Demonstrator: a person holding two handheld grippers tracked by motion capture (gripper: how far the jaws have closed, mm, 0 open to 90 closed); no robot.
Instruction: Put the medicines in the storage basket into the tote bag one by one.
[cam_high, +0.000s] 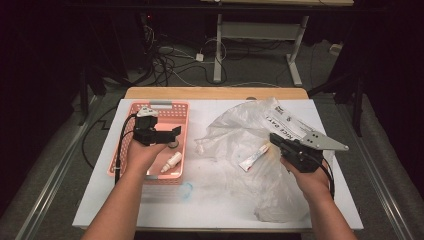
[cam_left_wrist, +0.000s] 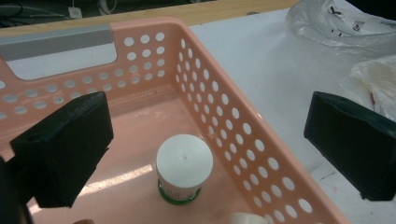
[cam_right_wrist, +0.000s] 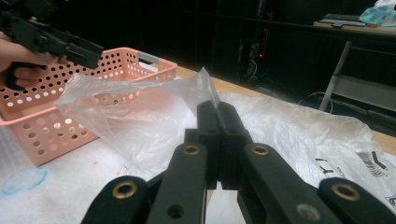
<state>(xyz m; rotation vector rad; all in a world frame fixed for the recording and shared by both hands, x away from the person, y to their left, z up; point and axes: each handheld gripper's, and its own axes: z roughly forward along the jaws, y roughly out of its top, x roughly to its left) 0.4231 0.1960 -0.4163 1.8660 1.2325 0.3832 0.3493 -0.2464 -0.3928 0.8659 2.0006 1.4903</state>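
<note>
Plastic bag (cam_right_wrist: 140, 112), print unreadable, clamped in right gripper (cam_right_wrist: 217, 109) jaws; left gripper (cam_left_wrist: 205, 149) jaws apart.

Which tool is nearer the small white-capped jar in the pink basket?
Left. The left tool hovers open over the white-capped jar; the right tool pinches the clear plastic bag away from it.
</note>
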